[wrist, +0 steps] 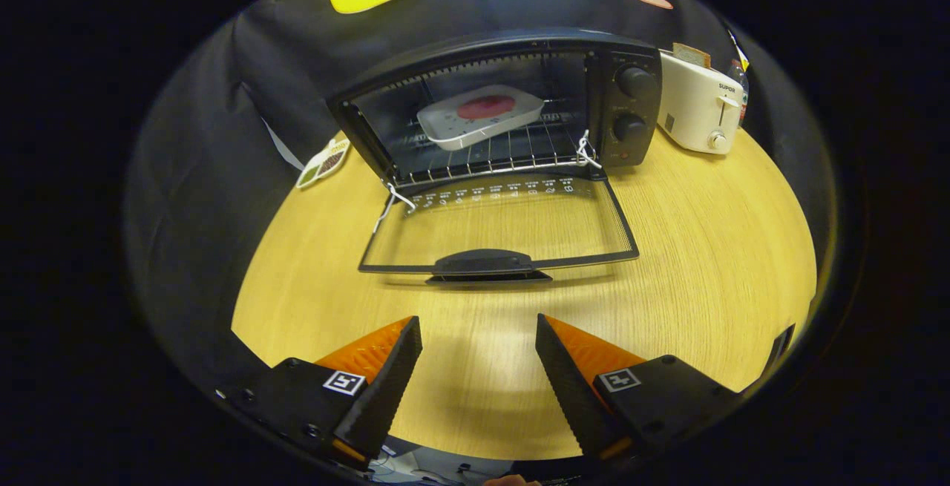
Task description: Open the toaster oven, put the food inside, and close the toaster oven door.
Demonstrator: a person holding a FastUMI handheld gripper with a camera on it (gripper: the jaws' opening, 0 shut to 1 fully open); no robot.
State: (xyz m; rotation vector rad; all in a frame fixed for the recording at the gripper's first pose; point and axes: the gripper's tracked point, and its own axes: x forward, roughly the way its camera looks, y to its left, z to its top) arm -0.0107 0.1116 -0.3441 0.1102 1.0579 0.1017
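Standing on the wooden table (705,248): toaster oven (505,100), door (497,230) lying flat open. Sitting inside on the rack: white tray (479,116) carrying red food (486,106). Hovering well short of the door: gripper (479,337), fingers spread wide, holding nothing.

Bright, even light falls from above on the wooden bench (690,248), dimming toward the rim. A soft shadow lies under the toaster oven door (497,230). Fisheye bending curves the edges; focus stays sharp centrally.
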